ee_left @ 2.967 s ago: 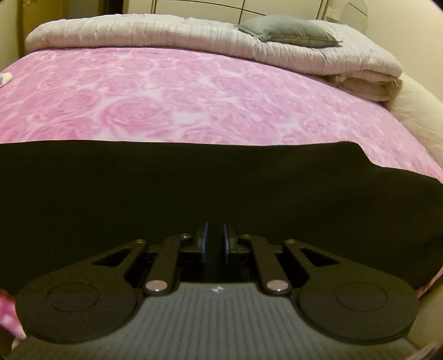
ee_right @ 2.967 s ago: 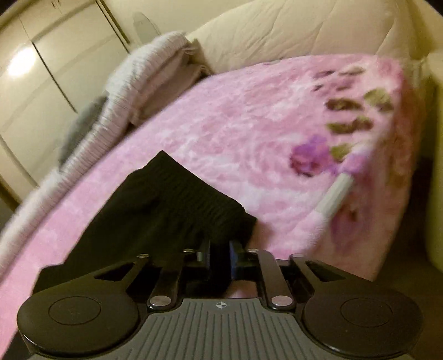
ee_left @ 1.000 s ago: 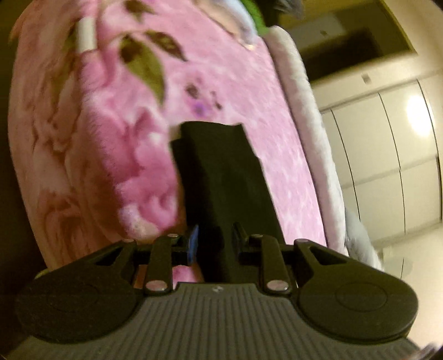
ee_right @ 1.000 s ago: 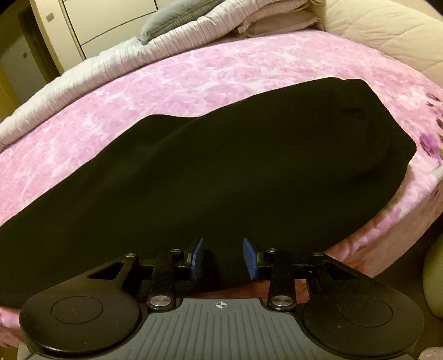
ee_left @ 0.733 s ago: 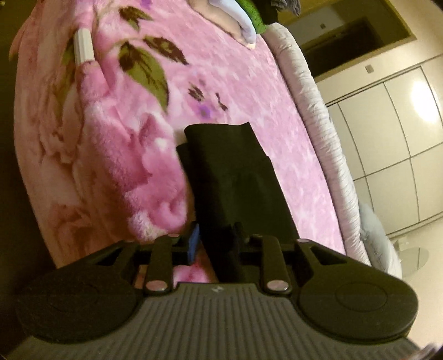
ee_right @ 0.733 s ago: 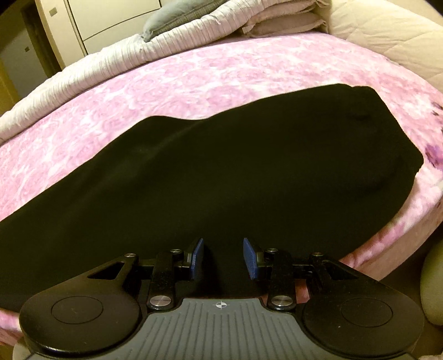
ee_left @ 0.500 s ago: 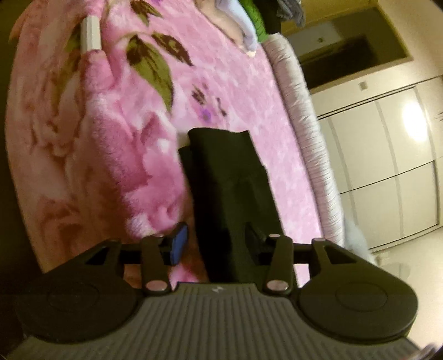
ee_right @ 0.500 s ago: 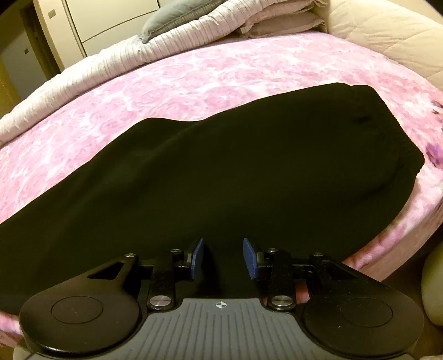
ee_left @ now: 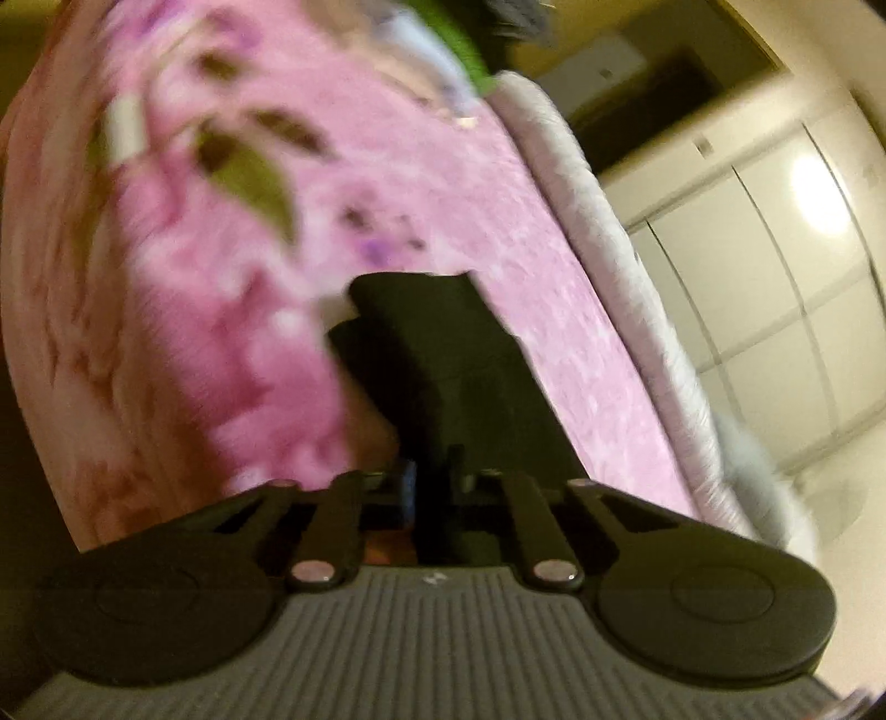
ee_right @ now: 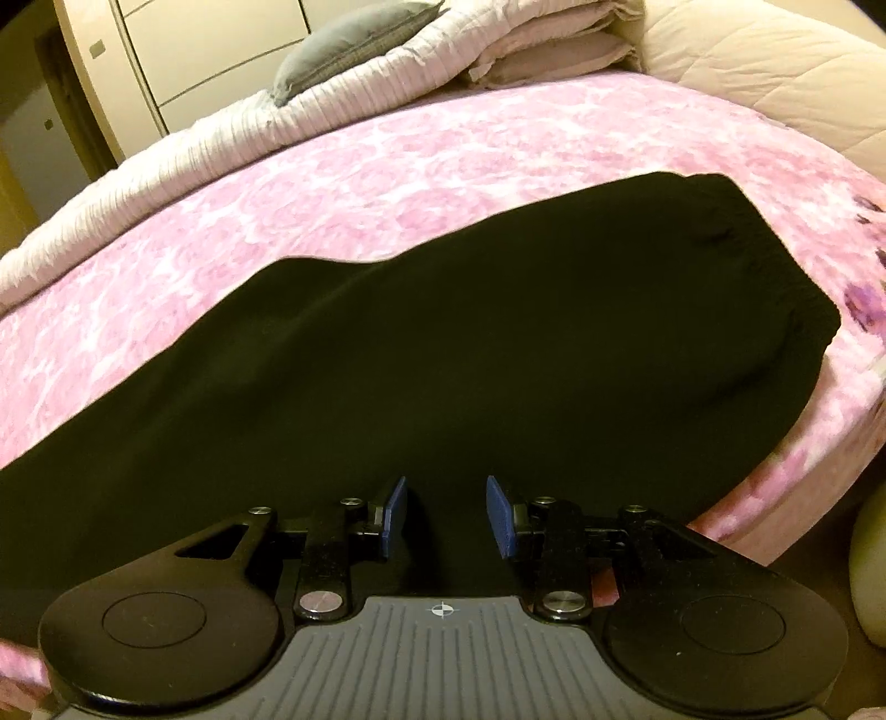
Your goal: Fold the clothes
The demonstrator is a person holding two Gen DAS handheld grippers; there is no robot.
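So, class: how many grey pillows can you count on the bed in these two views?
1. The grey pillow lies on the folded pale quilt at the far side of the bed, beyond the black garment. Others may be hidden.

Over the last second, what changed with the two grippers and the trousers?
The left gripper has just closed: half a second ago its jaws stood wide around the end of the black trousers, now they are shut on it. The right gripper stayed open over the cloth, and the trousers stayed spread on the pink blanket.

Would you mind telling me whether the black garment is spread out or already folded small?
Spread out: the black garment lies long and flat across the pink blanket, its elastic waistband at the right end.
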